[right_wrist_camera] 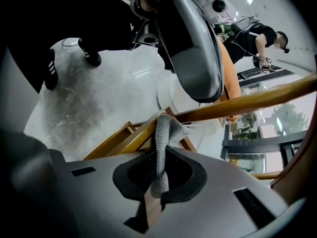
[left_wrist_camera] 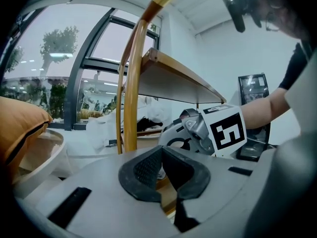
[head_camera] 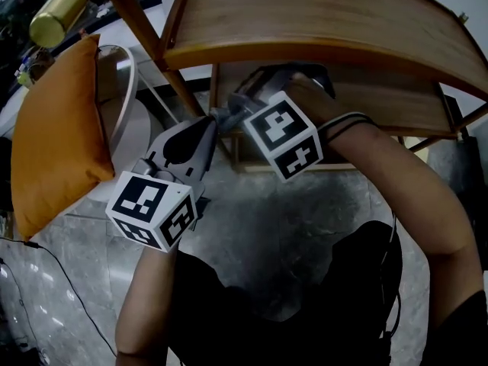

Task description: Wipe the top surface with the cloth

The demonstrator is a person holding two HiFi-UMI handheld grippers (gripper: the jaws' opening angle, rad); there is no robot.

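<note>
The wooden piece has a curved top surface (head_camera: 320,14) with a lower shelf (head_camera: 381,101) beneath it. Both grippers are below the top, in front of the shelf. My right gripper (head_camera: 238,107) is shut on a grey cloth (head_camera: 226,117). In the right gripper view the cloth (right_wrist_camera: 161,148) hangs pinched between the pads and bunches up against a wooden rail (right_wrist_camera: 237,103). My left gripper (head_camera: 207,128) is shut, its tips right beside the cloth. In the left gripper view its jaws (left_wrist_camera: 161,150) meet with nothing clearly held, and the right gripper's marker cube (left_wrist_camera: 228,130) sits just beyond.
An orange cushion (head_camera: 53,128) leans on a white round seat (head_camera: 126,90) at the left. A brass-capped wooden leg (head_camera: 57,14) slants across the top left. Grey marble floor (head_camera: 305,204) lies below, with a cable (head_camera: 46,258) on it. Another person (right_wrist_camera: 257,38) stands far off.
</note>
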